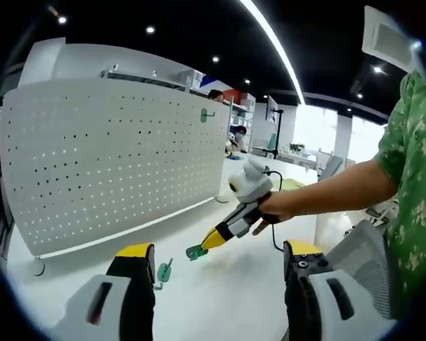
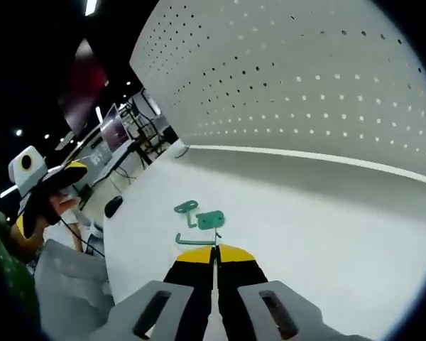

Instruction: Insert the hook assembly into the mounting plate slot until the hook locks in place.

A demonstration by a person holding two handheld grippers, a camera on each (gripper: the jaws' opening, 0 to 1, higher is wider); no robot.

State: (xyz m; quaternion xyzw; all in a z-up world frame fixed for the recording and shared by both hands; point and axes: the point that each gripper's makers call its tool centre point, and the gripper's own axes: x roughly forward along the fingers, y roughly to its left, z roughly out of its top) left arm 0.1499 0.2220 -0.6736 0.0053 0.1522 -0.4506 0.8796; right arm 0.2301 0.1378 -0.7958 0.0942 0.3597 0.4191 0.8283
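Observation:
A white pegboard [image 1: 113, 163] stands upright on the white table [image 1: 227, 305], and one green hook [image 1: 206, 114] hangs near its upper right corner. My right gripper [image 1: 211, 240] comes in from the right, held by a hand, and is shut on a green hook assembly [image 1: 194, 251] just above the table. A second green hook [image 1: 163, 271] lies on the table beside my left jaw. My left gripper [image 1: 219, 259] is open and holds nothing. In the right gripper view, my right gripper [image 2: 214, 254] pinches the green hook assembly [image 2: 207, 220], with the pegboard [image 2: 305, 78] ahead.
The person's arm and green patterned sleeve [image 1: 412, 177] reach in from the right. A small dark object [image 2: 113, 206] lies near the table's left edge. The left gripper [image 2: 39, 185], in a hand, is off to the left. Office desks and seated people [image 1: 236, 135] are behind the pegboard.

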